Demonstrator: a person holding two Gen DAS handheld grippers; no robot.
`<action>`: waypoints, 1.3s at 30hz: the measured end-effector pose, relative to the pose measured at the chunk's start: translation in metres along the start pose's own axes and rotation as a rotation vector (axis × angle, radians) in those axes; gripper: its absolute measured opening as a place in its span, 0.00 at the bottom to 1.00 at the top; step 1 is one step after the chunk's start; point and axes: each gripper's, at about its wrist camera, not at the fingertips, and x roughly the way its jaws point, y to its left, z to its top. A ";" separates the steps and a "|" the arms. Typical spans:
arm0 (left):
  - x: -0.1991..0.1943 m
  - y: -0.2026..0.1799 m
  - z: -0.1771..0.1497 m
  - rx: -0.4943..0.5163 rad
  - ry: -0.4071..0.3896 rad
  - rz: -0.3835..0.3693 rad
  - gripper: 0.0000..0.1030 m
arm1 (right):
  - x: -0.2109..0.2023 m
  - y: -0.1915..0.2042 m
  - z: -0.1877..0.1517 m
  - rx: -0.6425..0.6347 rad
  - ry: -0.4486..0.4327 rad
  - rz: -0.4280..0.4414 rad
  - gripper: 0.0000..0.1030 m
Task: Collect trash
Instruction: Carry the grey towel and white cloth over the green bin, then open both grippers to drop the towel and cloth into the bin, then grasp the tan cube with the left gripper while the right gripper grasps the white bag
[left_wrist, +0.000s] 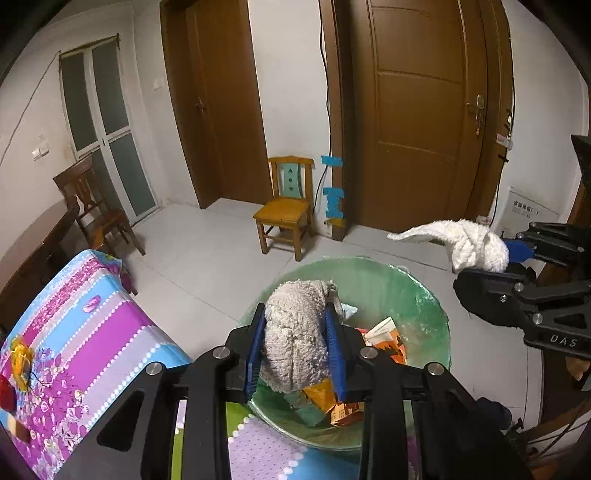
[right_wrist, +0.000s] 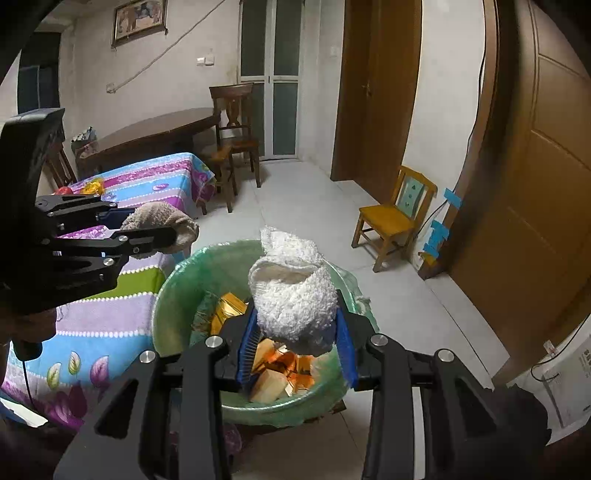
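A crumpled grey-beige terry cloth is pinched between the blue pads of the left hand-held gripper, which is closed on it directly above the round bin lined with a translucent green plastic bag. A crumpled white fluffy terry cloth is clamped the same way in the right hand-held gripper, also held over the bin's opening, with one loose end sticking out past the fingers. Inside the bin lie orange and yellow cardboard packets and some paper scraps. The bin stands on the pale tiled floor, just beside the table covered in a striped pink, blue and purple floral cloth. Farther off, a small yellow wooden chair stands against the white wall between two brown wooden doors, and a dark wooden chair sits near a dark round table.
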 end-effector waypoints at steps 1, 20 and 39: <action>0.005 -0.003 0.000 0.005 0.004 0.003 0.31 | 0.000 -0.002 0.000 0.003 0.001 0.001 0.35; 0.005 0.001 -0.008 0.021 0.009 0.075 0.53 | 0.021 0.000 0.004 -0.011 0.014 -0.007 0.59; -0.079 0.105 -0.069 -0.155 0.001 0.198 0.59 | 0.013 0.049 0.004 -0.046 -0.041 0.114 0.64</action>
